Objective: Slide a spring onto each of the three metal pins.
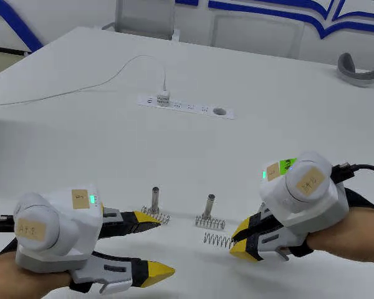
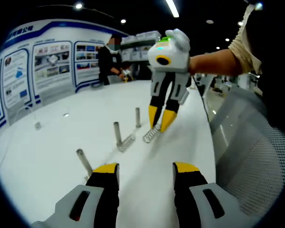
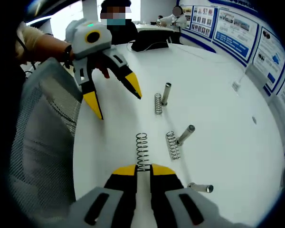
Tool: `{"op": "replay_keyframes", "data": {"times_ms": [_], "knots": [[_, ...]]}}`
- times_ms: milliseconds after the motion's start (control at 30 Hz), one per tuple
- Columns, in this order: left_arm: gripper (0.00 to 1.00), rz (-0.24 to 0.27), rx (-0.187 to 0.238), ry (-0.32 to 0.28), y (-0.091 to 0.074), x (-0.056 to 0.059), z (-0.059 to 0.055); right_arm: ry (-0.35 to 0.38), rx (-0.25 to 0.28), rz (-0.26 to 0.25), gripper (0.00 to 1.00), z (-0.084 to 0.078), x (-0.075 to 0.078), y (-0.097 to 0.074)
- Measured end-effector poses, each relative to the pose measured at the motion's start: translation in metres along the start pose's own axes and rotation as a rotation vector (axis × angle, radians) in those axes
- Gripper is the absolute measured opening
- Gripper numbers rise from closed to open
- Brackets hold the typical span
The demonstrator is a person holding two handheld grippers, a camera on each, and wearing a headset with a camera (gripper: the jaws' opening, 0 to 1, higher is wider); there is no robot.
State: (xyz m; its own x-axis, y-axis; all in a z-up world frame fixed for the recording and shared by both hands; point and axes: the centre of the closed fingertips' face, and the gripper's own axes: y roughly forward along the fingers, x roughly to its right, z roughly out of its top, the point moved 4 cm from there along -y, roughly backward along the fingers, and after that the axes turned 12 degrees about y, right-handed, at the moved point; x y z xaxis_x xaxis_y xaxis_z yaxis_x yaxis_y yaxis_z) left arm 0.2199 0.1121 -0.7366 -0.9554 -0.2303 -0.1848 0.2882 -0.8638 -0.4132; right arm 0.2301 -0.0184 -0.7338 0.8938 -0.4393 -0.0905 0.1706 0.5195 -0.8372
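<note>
Across the white worktop (image 1: 237, 75) a power strip (image 1: 186, 106) lies flat with a thin cable (image 1: 81, 90) running off from its plug. A chair (image 1: 144, 17) stands at the far edge.

Nearer the person, the left tongs (image 1: 166, 246) hover low at the near left with the jaws spread wide and nothing between them. The upper yellow tip comes just beside the first spring (image 1: 156, 216). The right tongs (image 1: 234, 246) reach in from the other side, tilted down to the surface. Their jaws are pinched together on one end of the third spring (image 1: 218, 239), which lies flat on the worktop and points away from them.

In the left gripper view the three metal pins stand upright in a row. The first pin (image 1: 155, 199) has the first spring lying on its side at its foot. The second pin (image 1: 209, 205) has the second spring (image 1: 210, 222) lying likewise against its base. In the right gripper view the third pin (image 3: 199, 188) is just to the side of the right tongs' jaws. No spring sits on a pin yet.
</note>
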Motion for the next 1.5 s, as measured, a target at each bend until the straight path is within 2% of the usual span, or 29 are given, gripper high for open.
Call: {"op": "replay_keyframes", "data": {"times_ms": [500,1067,1333,1500], "knots": [[0.29,-0.047,0.01,0.055,0.013,0.003,0.009,-0.095,-0.025,0.047,0.11,0.02,-0.019,0.01],[0.16,-0.073,-0.002,0.093,0.022,0.009,0.01,-0.143,-0.051,0.065,0.11,0.024,-0.03,0.013],[0.12,-0.087,-0.026,0.139,0.023,0.013,0.007,-0.16,-0.046,0.062,0.11,0.029,-0.035,0.005],[0.12,-0.092,-0.034,0.15,0.024,0.014,0.007,-0.17,-0.015,0.065,0.11,0.04,-0.039,-0.002]]}}
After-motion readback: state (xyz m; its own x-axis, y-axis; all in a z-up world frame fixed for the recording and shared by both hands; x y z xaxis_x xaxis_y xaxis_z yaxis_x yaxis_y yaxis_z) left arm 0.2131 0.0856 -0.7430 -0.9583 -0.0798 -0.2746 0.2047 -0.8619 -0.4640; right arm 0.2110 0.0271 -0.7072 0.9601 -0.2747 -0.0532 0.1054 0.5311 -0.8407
